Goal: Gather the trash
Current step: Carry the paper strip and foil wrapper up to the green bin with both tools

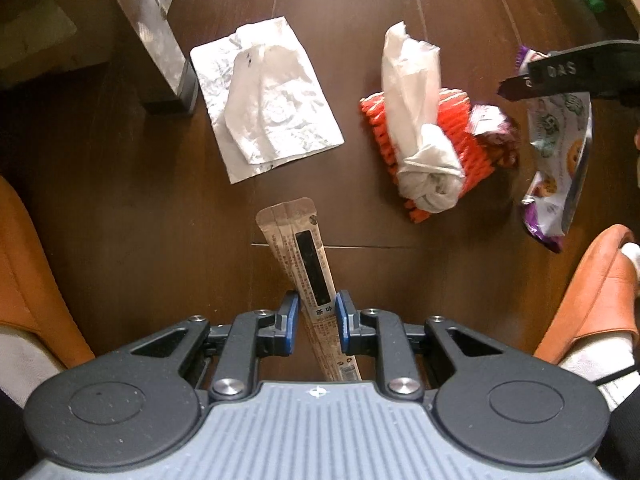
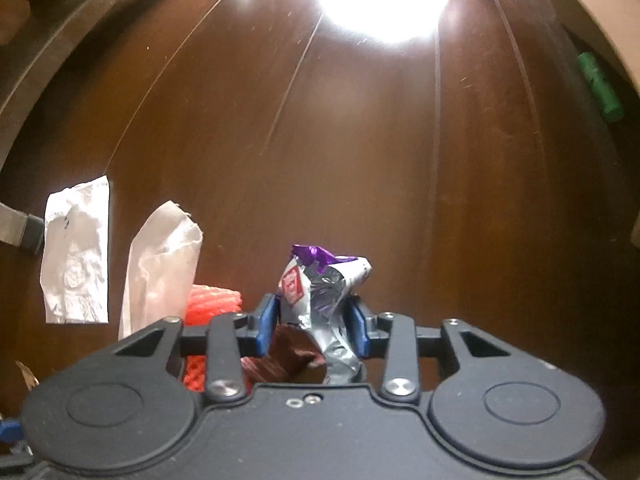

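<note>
Dark wood floor [image 1: 120,184]: carries all items. Flat white paper bag [image 1: 264,96]: far left, beside a metal leg [image 1: 156,36]. Orange foam net [image 1: 432,148]: centre right, with a knotted white plastic bag [image 1: 420,120] lying across it. My right gripper [image 2: 312,322]: jaws pinched on a crumpled purple-and-silver snack wrapper [image 2: 324,288], lifted. My left gripper [image 1: 317,322]: jaws narrowly parted around a tan stick sachet [image 1: 304,256], near centre; contact uncertain.

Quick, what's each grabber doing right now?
Left gripper: shut on the long brown wrapper.
Right gripper: shut on the crumpled purple and silver snack bag.
</note>
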`<action>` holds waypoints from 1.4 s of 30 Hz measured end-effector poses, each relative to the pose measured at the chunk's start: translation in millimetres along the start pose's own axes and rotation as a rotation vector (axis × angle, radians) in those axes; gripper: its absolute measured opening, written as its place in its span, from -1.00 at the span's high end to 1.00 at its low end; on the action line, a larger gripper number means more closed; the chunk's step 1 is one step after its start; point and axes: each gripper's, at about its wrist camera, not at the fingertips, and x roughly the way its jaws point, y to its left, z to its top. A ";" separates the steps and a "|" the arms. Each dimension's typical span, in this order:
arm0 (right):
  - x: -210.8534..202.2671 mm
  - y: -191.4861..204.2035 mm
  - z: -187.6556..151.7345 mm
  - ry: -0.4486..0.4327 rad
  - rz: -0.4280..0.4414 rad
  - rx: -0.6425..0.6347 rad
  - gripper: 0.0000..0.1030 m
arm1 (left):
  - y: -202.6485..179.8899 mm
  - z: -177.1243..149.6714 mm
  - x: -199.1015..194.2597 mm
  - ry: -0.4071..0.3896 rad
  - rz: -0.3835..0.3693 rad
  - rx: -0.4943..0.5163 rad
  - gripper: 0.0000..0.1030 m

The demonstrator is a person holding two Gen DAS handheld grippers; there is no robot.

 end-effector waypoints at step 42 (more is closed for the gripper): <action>-455.1 23.1 -0.4 -0.700 0.079 -0.114 0.41 | -11.8 -44.5 -423.0 -0.733 -0.194 0.203 0.70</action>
